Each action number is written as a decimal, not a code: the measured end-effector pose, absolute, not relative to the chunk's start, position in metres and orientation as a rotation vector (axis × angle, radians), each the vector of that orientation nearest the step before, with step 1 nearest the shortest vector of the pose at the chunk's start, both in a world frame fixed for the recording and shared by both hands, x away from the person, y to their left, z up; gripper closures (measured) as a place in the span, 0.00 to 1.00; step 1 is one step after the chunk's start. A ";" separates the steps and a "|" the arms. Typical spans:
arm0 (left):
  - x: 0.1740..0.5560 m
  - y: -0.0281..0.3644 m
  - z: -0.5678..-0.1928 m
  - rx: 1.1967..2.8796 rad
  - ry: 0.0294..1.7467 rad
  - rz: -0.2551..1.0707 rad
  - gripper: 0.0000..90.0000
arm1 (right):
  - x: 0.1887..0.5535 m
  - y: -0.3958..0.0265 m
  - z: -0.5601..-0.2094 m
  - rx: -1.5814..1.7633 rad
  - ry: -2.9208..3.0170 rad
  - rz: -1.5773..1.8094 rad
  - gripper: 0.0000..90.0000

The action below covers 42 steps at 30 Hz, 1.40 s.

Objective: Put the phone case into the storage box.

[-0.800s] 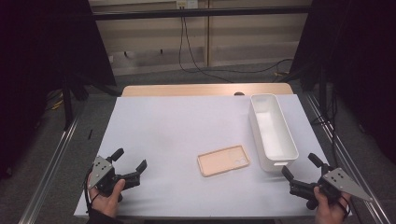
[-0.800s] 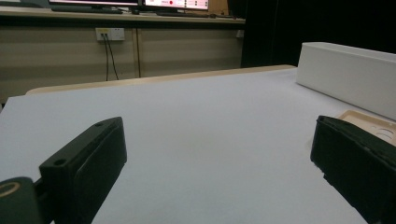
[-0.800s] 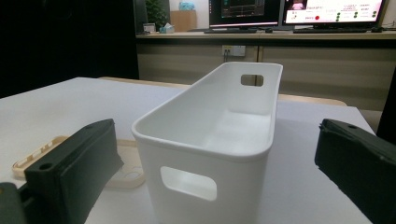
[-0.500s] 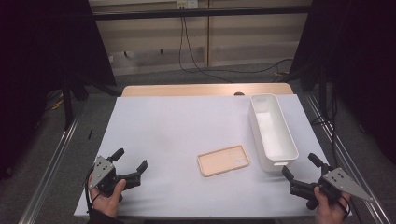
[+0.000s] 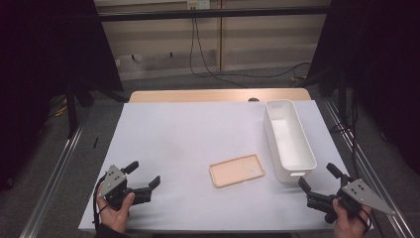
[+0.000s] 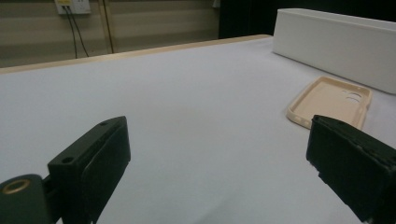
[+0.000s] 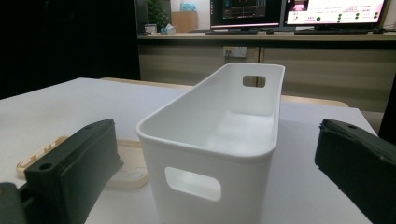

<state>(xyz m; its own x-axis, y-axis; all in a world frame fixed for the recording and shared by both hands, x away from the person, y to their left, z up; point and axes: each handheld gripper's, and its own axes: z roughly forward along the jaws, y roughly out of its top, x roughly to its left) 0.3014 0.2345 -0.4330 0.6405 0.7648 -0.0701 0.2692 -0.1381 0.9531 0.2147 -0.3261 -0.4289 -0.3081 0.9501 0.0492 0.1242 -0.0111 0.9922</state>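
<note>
White table cover (image 5: 188, 134), monitors (image 7: 299, 11) behind.

**No change logged between frames**

Compared against both earlier high views, nothing has moved. The left gripper (image 5: 144, 173) by the table's (image 5: 198, 129) front-left corner and the right gripper (image 5: 316, 175) by the front-right corner show no drift, and the jaw gaps are no wider or narrower. The phone case (image 5: 236, 170) and white bin (image 5: 295, 174) are not displaced and their angle is unaltered.
</note>
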 end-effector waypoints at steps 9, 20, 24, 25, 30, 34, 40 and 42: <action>0.310 0.228 -0.431 1.703 0.805 0.492 0.08 | 0.216 -0.326 -0.431 1.177 1.531 1.400 0.00; 0.322 0.207 -0.431 1.736 0.759 0.462 0.07 | 0.216 -0.326 -0.431 1.184 1.536 1.401 0.00; 0.325 0.205 -0.429 1.715 0.759 0.490 0.06 | 0.216 -0.325 -0.431 1.179 1.543 1.405 0.00; 0.325 0.204 -0.429 1.710 0.756 0.489 0.06 | 0.216 -0.325 -0.431 1.179 1.544 1.405 0.00; 0.331 0.193 -0.429 1.717 0.745 0.456 0.06 | 0.216 -0.325 -0.431 1.179 1.544 1.408 0.00; 0.335 0.178 -0.429 1.740 0.701 0.470 0.06 | 0.216 -0.324 -0.431 1.173 1.553 1.413 0.00; 0.339 0.162 -0.423 1.747 0.681 0.457 0.04 | 0.215 -0.324 -0.431 1.170 1.556 1.413 0.00; 0.341 0.158 -0.420 1.745 0.664 0.467 0.04 | 0.215 -0.324 -0.431 1.170 1.557 1.412 0.00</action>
<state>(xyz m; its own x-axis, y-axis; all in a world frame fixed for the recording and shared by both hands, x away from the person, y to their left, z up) 0.3412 0.1580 -0.4196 0.7604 0.6489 -0.0274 0.1936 -0.1862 0.9633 0.2152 -0.3242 -0.4309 -0.3294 0.9421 0.0625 0.1539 -0.0118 0.9880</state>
